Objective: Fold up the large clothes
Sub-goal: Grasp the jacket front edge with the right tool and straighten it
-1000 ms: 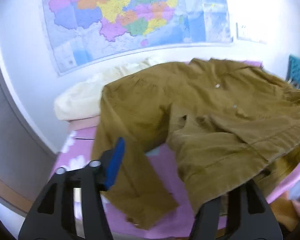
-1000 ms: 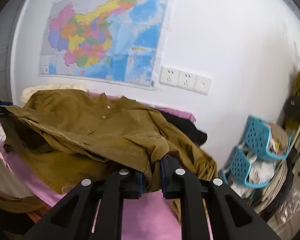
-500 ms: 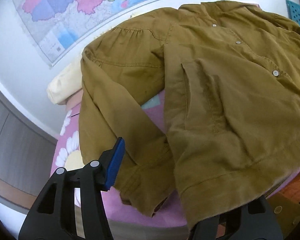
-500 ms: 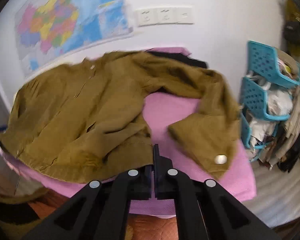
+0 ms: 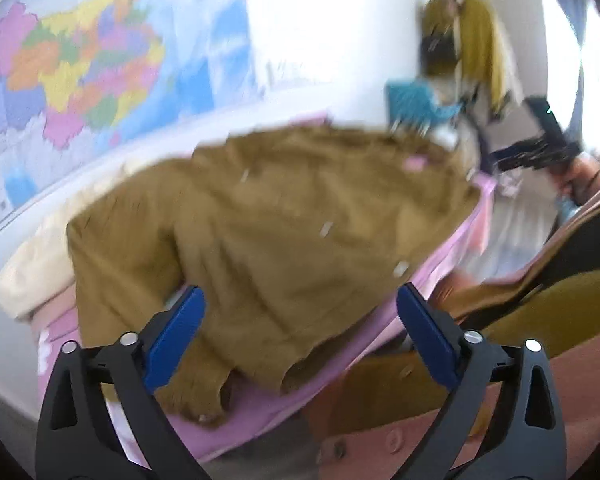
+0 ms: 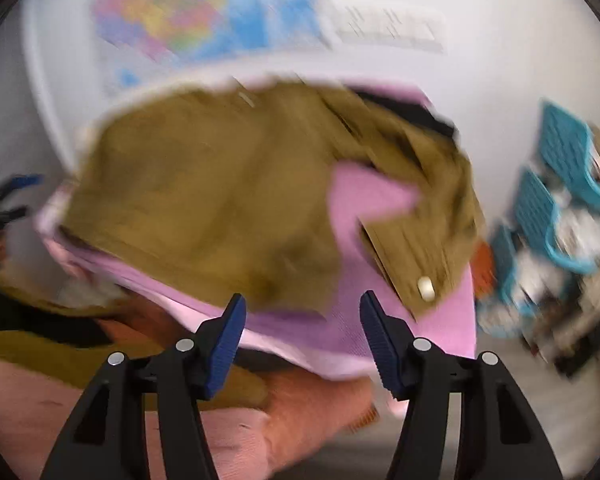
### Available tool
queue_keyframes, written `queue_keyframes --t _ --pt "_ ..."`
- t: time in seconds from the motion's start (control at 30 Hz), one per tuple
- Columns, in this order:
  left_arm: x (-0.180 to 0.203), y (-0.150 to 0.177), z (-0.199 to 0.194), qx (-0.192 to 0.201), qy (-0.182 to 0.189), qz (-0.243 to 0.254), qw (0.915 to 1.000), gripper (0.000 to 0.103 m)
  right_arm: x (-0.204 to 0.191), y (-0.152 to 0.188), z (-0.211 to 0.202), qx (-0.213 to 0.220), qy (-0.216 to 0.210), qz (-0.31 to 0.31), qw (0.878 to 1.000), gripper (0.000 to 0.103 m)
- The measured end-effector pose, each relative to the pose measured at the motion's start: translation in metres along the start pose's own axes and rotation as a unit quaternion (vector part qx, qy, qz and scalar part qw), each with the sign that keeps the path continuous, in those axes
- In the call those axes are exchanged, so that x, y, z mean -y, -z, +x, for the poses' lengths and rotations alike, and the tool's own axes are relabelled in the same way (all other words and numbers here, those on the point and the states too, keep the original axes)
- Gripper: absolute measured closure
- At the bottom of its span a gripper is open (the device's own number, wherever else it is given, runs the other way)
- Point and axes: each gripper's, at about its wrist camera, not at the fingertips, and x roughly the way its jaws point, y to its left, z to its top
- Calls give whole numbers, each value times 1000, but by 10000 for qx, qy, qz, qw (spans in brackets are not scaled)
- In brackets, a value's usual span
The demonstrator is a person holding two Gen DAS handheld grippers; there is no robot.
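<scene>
Two grippers' fingers (image 5: 424,332) spread, brown jacket (image 6: 204,196) beyond, untouched

1. Bright, even daylight in both views; white wall (image 5: 332,32) blown out to glare beside the map (image 5: 80,60).
2. Heavy motion blur across the brown jacket (image 6: 204,200) and blue baskets (image 6: 556,184).
3. Sharp only on the fingers (image 6: 224,340).
4. Strong fisheye bending, black vignette at corners.

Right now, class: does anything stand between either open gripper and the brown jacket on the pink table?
Nothing visible does. The left gripper and right gripper both face the brown jacket across open space, jaws open and empty.
</scene>
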Motion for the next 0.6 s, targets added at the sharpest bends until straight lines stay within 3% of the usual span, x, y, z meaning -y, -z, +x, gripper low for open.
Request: queue_keyframes --t 0.03,0.1,0.17,0.27,0.33,0.4,0.43,0.5,0.53,0.6 --pt "-4 -4 -2 133 82 -93 9998 6 3 -8 -4 280 -73 94 9995 32" --pt "-3 -11 13 71 27 -232 9997 6 6 -20 10 421 -70 265 9987 33" --pt "-1 -18 39 -164 -147 -300 9993 7 10 -29 43 214 -8 407 9989 50" --pt "0 -21 89 -673 -110 -557 9961 15 16 -34 96 -204 -202 628 9976 64" --pt "-3 -19 114 -900 -37 -753 9931 20 11 -31 121 -468 -8 487 9977 67" --pt "-6 -12 142 -1243 29 -894 9882 26 13 -27 140 -749 114 420 9962 78" --pt "-7 -6 156 -1443 -11 -915 9853 32 15 -23 149 -931 355 319 9945 80" --pt "-9 14 184 -2049 36 -1062 9730 31 24 -15 154 -966 189 523 9938 79" --pt "-10 20 189 -2135 62 -1123 9704 31 29 -15 151 -991 93 632 9930 78" --pt "-10 16 182 -2021 50 -1081 9734 32 34 -18 142 -1004 -51 829 9915 71"
